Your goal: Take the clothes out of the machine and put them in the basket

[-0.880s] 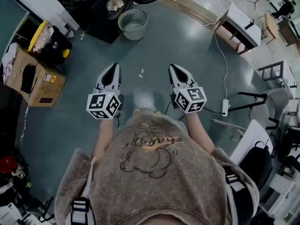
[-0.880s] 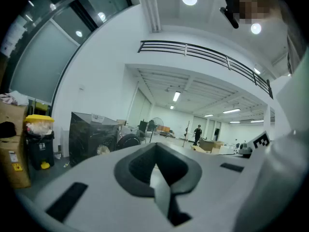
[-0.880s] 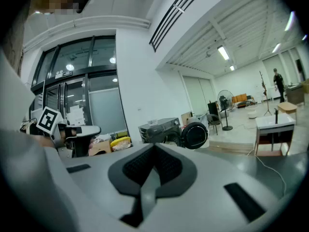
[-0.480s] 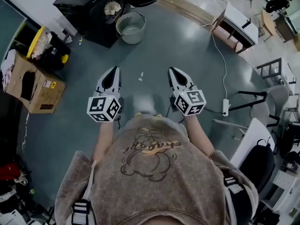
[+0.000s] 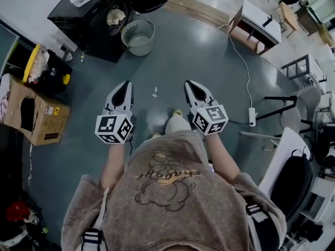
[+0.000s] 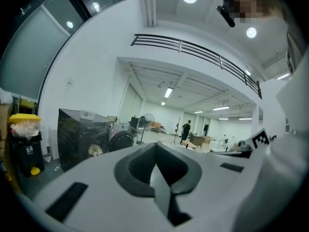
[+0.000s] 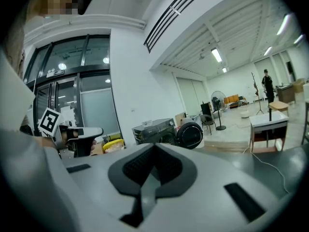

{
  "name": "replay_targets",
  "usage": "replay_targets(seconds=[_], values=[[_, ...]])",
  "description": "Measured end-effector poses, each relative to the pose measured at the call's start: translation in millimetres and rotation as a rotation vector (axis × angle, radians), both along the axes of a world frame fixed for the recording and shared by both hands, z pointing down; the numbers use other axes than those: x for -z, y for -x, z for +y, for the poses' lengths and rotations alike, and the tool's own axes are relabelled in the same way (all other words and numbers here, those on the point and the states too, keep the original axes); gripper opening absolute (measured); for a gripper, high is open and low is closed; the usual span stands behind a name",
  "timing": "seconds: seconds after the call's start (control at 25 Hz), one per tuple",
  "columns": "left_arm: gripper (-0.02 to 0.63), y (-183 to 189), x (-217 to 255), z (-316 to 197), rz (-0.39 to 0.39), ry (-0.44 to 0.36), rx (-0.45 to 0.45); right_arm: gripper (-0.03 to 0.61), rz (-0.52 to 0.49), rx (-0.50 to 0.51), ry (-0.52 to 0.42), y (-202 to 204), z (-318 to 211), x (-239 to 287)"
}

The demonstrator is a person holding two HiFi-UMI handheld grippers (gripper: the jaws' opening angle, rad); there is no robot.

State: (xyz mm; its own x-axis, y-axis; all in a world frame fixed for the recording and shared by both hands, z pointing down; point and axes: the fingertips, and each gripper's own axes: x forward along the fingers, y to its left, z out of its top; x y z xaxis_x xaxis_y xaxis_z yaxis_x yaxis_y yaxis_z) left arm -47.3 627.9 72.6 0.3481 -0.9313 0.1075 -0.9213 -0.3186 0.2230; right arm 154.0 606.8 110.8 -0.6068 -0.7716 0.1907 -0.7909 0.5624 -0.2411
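Jaws pressed together and empty on the left gripper (image 5: 124, 88) and right gripper (image 5: 190, 86), mid-frame. At upper left, clothes (image 5: 115, 16) lie in the machine (image 5: 89, 20). Only the head view shows the basket (image 5: 138, 37) beside it.

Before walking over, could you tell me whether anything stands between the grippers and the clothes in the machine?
Nothing visible: only floor with a small scrap lies between the left gripper, the right gripper and the clothes in the washing machine.

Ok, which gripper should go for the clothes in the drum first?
Left gripper, probably: the washing machine and its clothes lie ahead on its side; the right gripper is farther. Both shut, empty.
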Motion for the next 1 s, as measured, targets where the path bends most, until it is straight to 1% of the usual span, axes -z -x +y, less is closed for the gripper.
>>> replay_targets(seconds=[0.2,0.4,0.68,0.84,1.0], values=[[0.008,4,-7,-34,-0.005,0.008,-0.021,-0.002,0.009,-0.007,0.006,3,-28,-3],[0.008,5,-17,-90,-0.003,0.013,-0.024,-0.002,0.008,-0.011,0.013,3,-81,-13],[0.008,-10,-12,-199,-0.005,0.012,-0.042,-0.002,0.007,-0.02,0.022,-11,-190,-15],[0.008,-22,-2,-266,-0.008,0.003,-0.03,-0.002,0.014,0.001,0.012,-21,-256,-4],[0.008,-39,4,-328,-0.006,-0.011,-0.018,-0.002,0.007,-0.001,0.004,-39,-319,1]])
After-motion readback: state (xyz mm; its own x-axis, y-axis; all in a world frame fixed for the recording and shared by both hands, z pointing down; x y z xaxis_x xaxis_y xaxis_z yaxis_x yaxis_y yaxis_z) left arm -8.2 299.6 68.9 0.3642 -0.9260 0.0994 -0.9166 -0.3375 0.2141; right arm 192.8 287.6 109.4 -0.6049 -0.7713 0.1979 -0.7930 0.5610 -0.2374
